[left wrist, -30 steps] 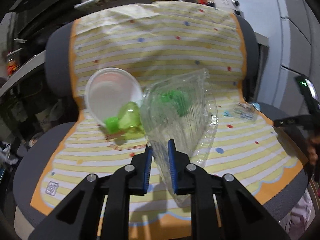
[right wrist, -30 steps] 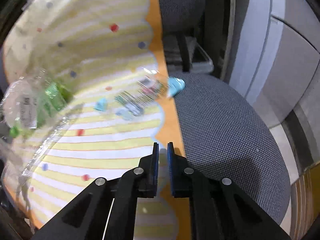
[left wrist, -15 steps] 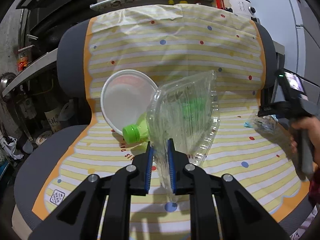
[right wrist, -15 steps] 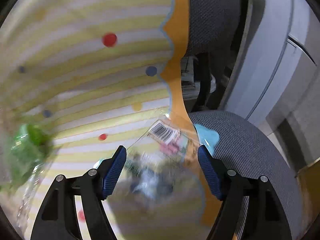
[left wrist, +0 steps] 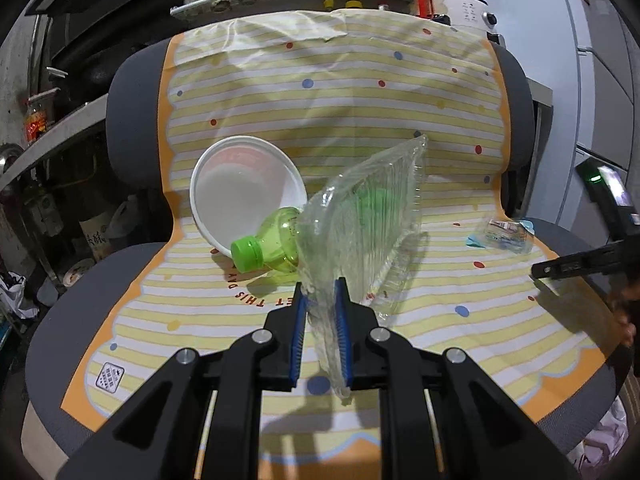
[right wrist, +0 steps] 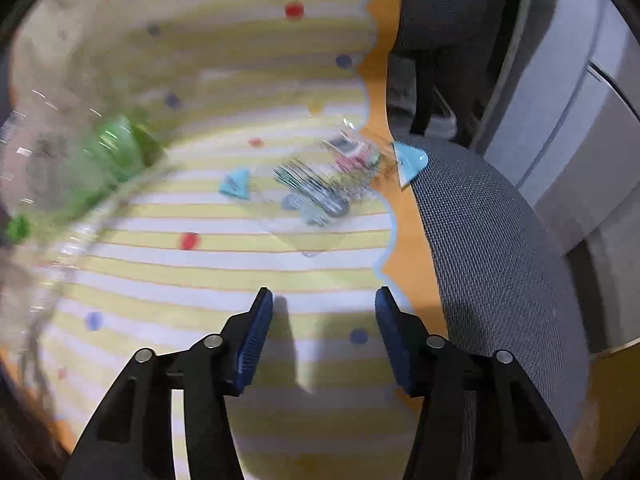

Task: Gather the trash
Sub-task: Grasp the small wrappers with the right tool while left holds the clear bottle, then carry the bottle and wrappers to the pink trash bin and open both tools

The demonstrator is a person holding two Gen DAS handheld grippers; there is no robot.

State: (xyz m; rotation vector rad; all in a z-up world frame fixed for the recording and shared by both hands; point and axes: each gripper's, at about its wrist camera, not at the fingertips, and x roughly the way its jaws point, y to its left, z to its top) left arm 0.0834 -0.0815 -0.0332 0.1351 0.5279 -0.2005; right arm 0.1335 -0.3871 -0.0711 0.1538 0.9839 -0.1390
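— Trash on the chair: what does each tool have?

— The left gripper (left wrist: 320, 300) is clamped on a clear plastic clamshell container (left wrist: 360, 216), holding it tilted above the striped cloth (left wrist: 360, 92) that covers the grey chair (left wrist: 52, 336). The right gripper (right wrist: 323, 300) has its jaws spread wide with nothing between them.

— Where is the rest?

— A green bottle (left wrist: 272, 246) lies on its side on the seat, partly behind the clamshell, its neck against a white bowl (left wrist: 246, 196) that leans on the backrest. A crumpled clear wrapper (right wrist: 332, 176) lies near the cloth's right edge, ahead of the right gripper and apart from it; that view is blurred, so its print can't be read.
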